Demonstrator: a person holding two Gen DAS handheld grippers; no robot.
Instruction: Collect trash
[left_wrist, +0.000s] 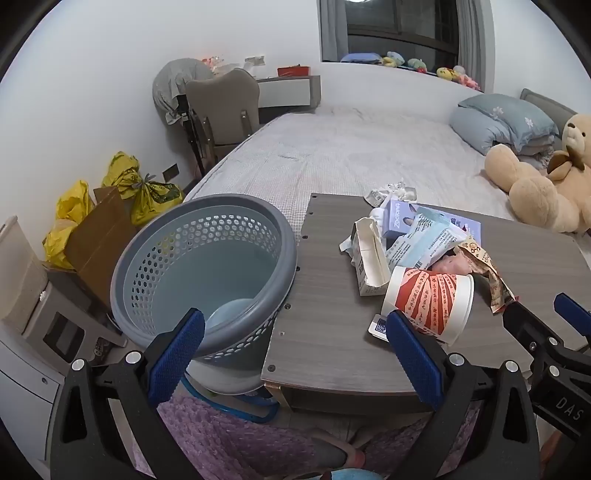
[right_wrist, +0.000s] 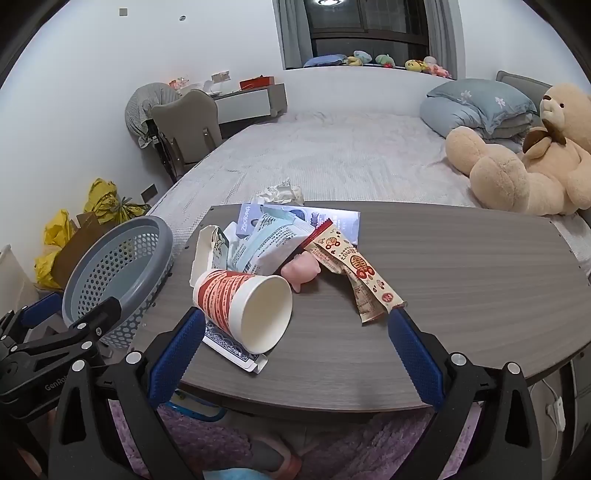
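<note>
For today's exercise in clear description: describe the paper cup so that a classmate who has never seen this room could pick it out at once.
Start at the grey wooden table in front of the bed. At its near left edge sits a pile of wrappers and cartons; the paper cup lies on its side at the front of that pile. It is the only round item there, white with red printed bands, its empty mouth facing the camera.

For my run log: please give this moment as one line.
left tongs open | right tongs open | paper cup lying on table | basket beside table
</note>
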